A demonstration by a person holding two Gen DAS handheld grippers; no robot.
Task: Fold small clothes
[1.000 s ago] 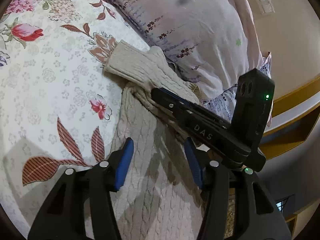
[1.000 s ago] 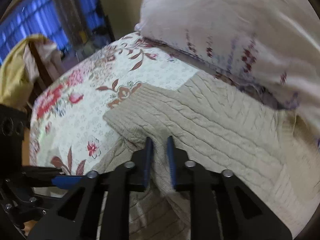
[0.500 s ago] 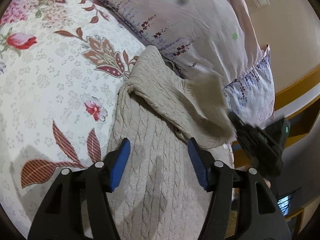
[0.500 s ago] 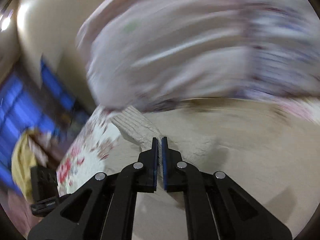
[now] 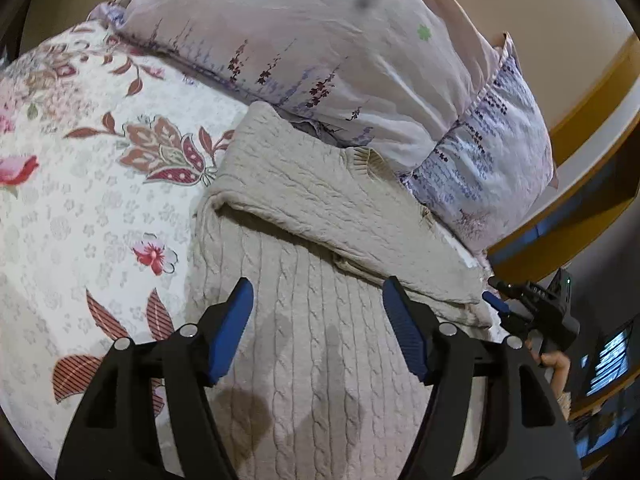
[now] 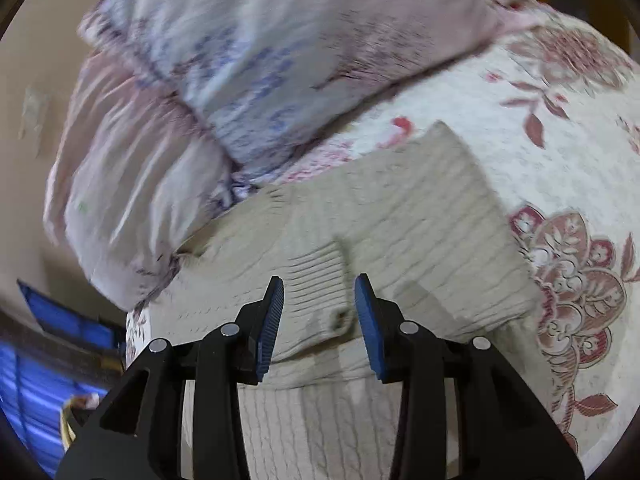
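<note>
Left hand-held gripper (image 5: pixel 318 326) poised low over the beige cable-knit sweater (image 5: pixel 320 352), blue pads spread wide with nothing between them, pointing toward the pillow (image 5: pixel 340 52) at the head of the bed. Right hand-held gripper (image 6: pixel 319 322) angled down over the same sweater (image 6: pixel 420 216), jaws parted to a middling gap and empty, ribbed cuff (image 6: pixel 316 276) lying just beyond the tips. From the left wrist view, only a small part of the right hand-held gripper (image 5: pixel 532 312) seen off the right edge of the bed, with a sliver of the person's fingers (image 5: pixel 556 362) beneath it.

Sweater spread on the floral bedspread (image 5: pixel 80 200) near the head of the bed, upper portion folded over the body, top edge touching the pillow. Lower part of the sweater cut off by both frames. Right wrist view motion-blurred, pillow print and knit texture smeared. Dark room beyond the bed's right edge hard to read.
</note>
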